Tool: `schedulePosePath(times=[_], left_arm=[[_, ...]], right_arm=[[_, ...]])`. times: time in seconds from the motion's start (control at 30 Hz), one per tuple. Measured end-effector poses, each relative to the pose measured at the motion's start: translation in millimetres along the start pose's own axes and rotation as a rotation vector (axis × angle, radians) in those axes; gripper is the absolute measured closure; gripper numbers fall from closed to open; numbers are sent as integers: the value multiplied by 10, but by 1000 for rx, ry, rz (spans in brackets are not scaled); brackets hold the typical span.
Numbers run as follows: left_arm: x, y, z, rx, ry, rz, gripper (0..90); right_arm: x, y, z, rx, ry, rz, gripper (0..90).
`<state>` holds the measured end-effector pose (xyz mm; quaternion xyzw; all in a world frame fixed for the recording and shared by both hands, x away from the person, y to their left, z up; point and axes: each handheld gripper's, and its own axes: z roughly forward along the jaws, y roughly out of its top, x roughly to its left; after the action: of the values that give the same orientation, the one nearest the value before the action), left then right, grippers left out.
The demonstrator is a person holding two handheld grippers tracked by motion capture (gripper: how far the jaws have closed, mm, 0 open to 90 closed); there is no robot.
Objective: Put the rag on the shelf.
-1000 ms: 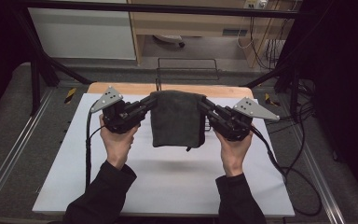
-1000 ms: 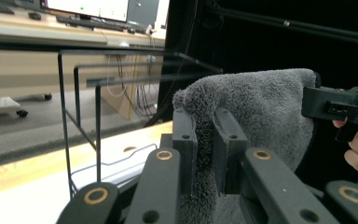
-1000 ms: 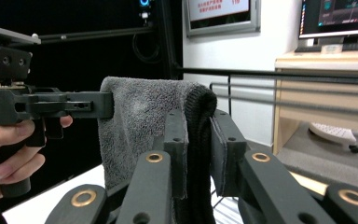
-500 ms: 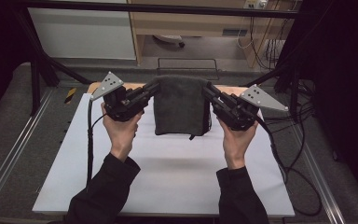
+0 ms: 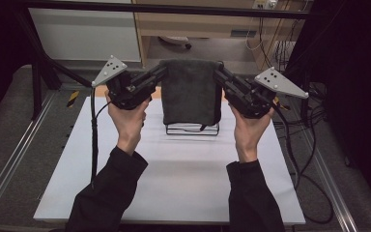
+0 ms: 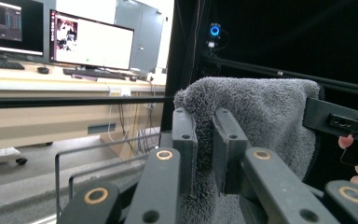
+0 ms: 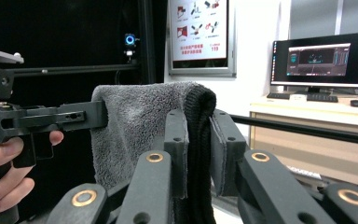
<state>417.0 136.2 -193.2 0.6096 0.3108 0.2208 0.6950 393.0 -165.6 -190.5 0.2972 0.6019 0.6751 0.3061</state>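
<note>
One grey towel [image 5: 191, 92] hangs between two grippers, the left gripper [image 5: 160, 73] clamped on one top corner and the right gripper [image 5: 218, 72] on the other. Below the towel stands one wire rack [image 5: 192, 129] (partly hidden) on one white table [image 5: 174, 174].

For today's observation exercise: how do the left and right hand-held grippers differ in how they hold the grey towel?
The left hand-held gripper pinches the grey towel's left top corner, on plain fluffy pile; the right hand-held gripper pinches the right top corner, where a darker ribbed edge runs between its jaws. Each one's grey plate tilts outward, mirrored. Both are shut on the towel, which hangs above the table.
</note>
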Motion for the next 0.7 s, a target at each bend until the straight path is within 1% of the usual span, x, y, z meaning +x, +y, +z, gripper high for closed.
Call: schedulePosePath(times=[0.1, 0.2, 0.37, 0.53, 0.63, 0.7], left_arm=[[2, 69, 46, -9, 0, 1, 805], [1, 142, 84, -13, 0, 12, 806], [-12, 248, 142, -41, -7, 10, 806], [-7, 372, 208, -56, -18, 4, 805], [-4, 427, 240, -65, -15, 8, 805], [2, 465, 262, -69, -13, 3, 805]], right_arm=[[-21, 70, 25, -10, -5, -4, 792], [-39, 133, 47, -19, -12, -5, 792], [-78, 242, 86, -43, -26, -16, 792], [-110, 363, 114, -65, -36, -23, 792], [-128, 443, 137, -74, -41, -27, 792], [-142, 487, 158, -79, -41, -36, 792]])
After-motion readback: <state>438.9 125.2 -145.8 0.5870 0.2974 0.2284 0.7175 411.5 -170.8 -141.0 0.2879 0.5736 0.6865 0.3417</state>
